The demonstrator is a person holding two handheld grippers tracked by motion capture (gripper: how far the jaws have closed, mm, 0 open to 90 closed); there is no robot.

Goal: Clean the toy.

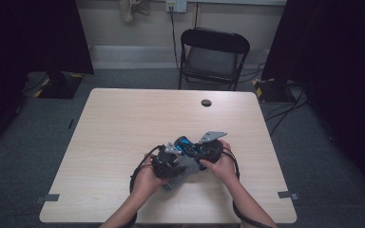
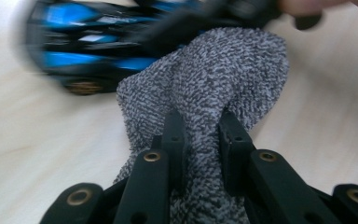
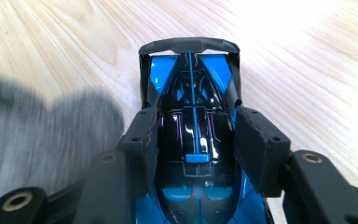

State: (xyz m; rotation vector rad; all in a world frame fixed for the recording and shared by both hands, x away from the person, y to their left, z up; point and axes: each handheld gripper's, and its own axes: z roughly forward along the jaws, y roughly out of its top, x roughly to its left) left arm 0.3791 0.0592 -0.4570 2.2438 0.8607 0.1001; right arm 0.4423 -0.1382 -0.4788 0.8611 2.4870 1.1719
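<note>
A blue and black toy race car (image 3: 191, 84) sits on the pale wooden table (image 1: 123, 123), near the front middle. My right gripper (image 3: 193, 140) is shut on it, one pad pressing each side of its body. In the high view the car (image 1: 186, 144) lies between both hands, with the right gripper (image 1: 205, 151) coming in from the right. My left gripper (image 2: 203, 135) is shut on a bunched grey knitted cloth (image 2: 223, 70), which rests right beside the car (image 2: 88, 51). From above, the left gripper (image 1: 168, 164) holds the cloth (image 1: 180, 175) just in front of the car.
A black folding chair (image 1: 214, 54) stands behind the table's far edge. A dark round cable hole (image 1: 206, 102) sits in the tabletop toward the back. Grey tape marks (image 1: 47, 197) lie at the front corners. Dark curtains hang on both sides.
</note>
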